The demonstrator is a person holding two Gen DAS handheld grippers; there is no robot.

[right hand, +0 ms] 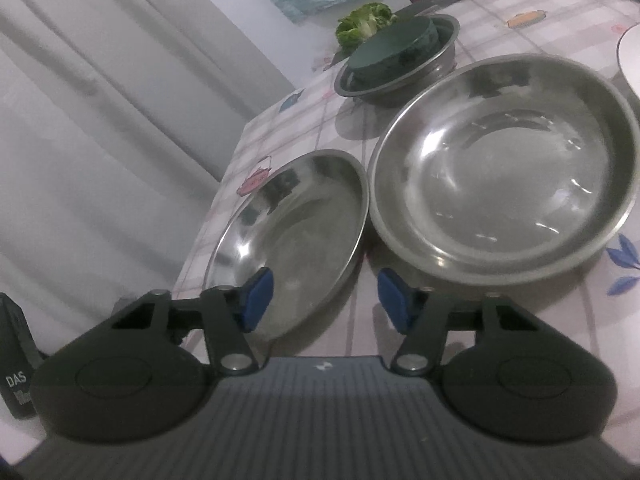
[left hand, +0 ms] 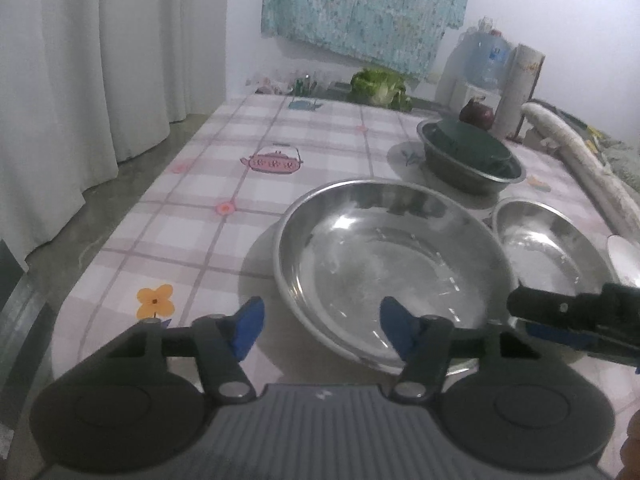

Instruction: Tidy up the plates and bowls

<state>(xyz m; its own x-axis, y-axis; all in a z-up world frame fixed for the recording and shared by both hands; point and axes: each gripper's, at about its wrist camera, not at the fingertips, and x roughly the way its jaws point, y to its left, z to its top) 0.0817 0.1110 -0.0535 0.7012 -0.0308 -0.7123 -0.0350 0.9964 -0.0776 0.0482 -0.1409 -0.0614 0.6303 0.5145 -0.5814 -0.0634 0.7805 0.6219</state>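
Two steel plates lie side by side on the checked tablecloth. The left steel plate [left hand: 394, 264] [right hand: 292, 232] has its near rim between the blue pads of my left gripper [left hand: 322, 328], one pad over the dish and one outside it, with clear gaps. My right gripper [right hand: 326, 296] [left hand: 520, 312] stands astride the same plate's right rim, and its pads are likewise apart from the metal. The right steel plate [left hand: 552, 248] [right hand: 504, 168] sits untouched. Farther back, a steel bowl [left hand: 472, 172] [right hand: 400, 88] holds an upturned dark green bowl [left hand: 472, 142] [right hand: 392, 52].
A white plate [left hand: 622, 256] [right hand: 630, 52] lies at the right edge. At the table's far end are a cabbage [left hand: 382, 86] [right hand: 364, 22], a red onion [left hand: 476, 114] and a water jug [left hand: 486, 60]. White curtains [left hand: 80, 80] hang along the left side.
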